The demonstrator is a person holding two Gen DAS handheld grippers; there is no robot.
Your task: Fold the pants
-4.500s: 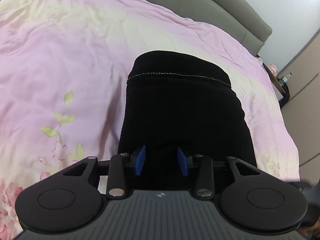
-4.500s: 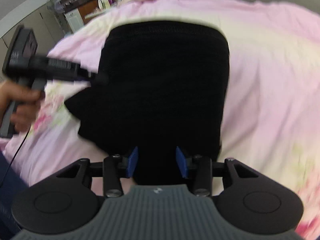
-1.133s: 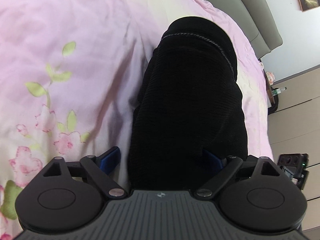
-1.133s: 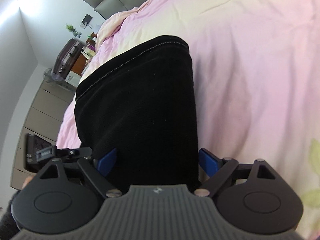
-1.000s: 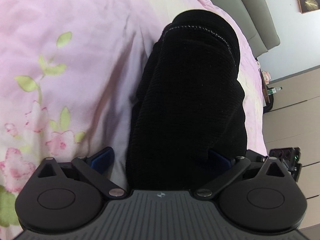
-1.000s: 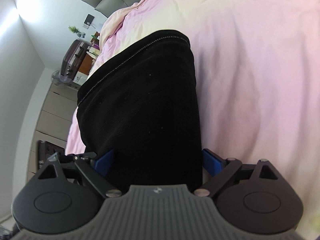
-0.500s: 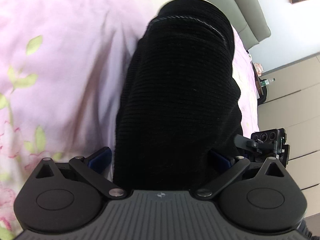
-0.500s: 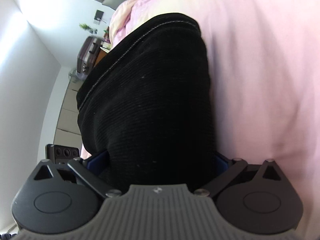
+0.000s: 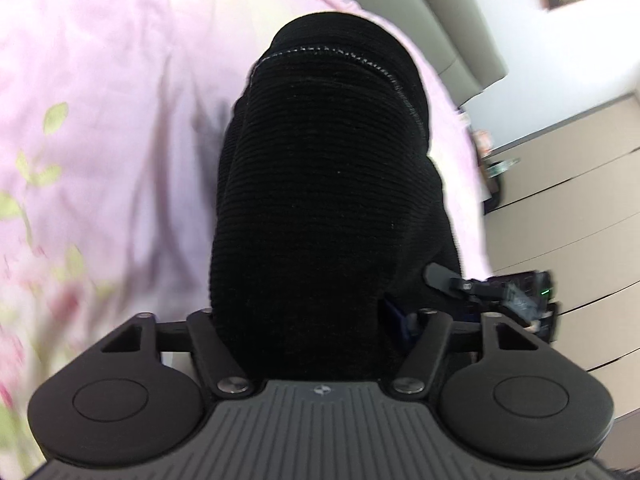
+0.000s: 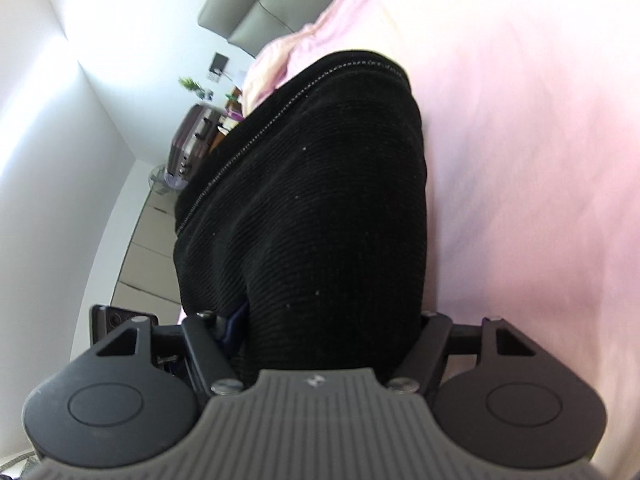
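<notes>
Both sets of jaws were closing in on the black pants, with the bunched near end of the fabric stuffed right between them, though the cloth hid most of the blue pads so I honestly couldn't tell if they were pressing yet. On my left gripper only the right-side pad peeked out past the cloth, and my right gripper showed just a sliver of blue on its left side. Pants themselves were a folded bundle lying on the pink bedspread, stitched hem at the far end, with the grey headboard way behind.
</notes>
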